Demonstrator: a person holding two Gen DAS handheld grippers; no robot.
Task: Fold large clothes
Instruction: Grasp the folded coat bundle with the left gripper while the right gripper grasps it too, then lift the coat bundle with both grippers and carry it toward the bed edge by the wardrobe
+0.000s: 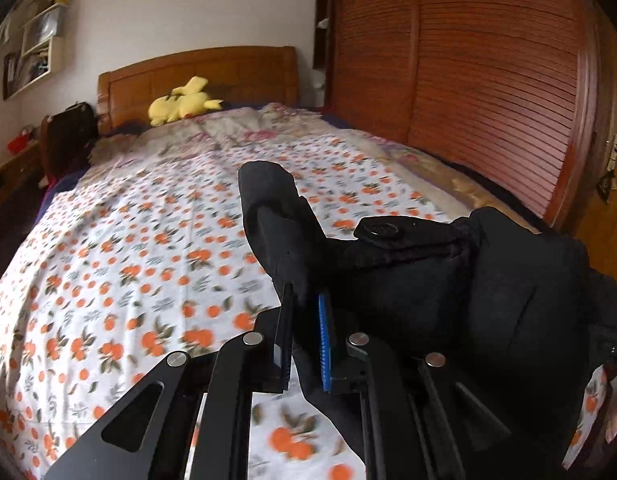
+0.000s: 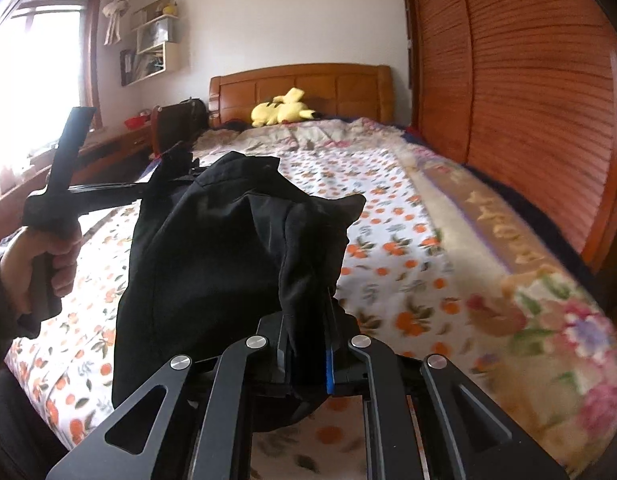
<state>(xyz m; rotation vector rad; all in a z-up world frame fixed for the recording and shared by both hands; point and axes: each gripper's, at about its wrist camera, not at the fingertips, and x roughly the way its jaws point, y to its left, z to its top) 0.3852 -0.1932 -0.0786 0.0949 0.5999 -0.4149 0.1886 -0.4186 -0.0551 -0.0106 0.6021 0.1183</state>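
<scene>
While both grippers hold the black garment (image 2: 212,264) up above the bed (image 1: 108,264), the task looks to be at its start: the cloth is bunched and hanging, not yet spread. On the left, the left gripper (image 1: 304,340) has its jaws closed on a thick fold, a button tab showing just beyond it; in the right wrist view the person's hand (image 2: 40,264) grips that tool's handle. To the right, the right gripper (image 2: 308,356) is clamped on another edge of the same garment, which sags between the two.

The next move, as I judge it, calls for drawing the grippers apart and lowering the garment flat onto the orange-print sheet (image 1: 148,240), which looks smooth and free for it.

Around the room, left to right: a bright window (image 2: 40,60), wall shelves (image 2: 156,40), a dark bag (image 2: 176,124) beside the wooden headboard (image 2: 300,84), a yellow plush toy (image 2: 280,112) by the pillows, and a slatted wooden wardrobe (image 2: 528,80) along the right side.
</scene>
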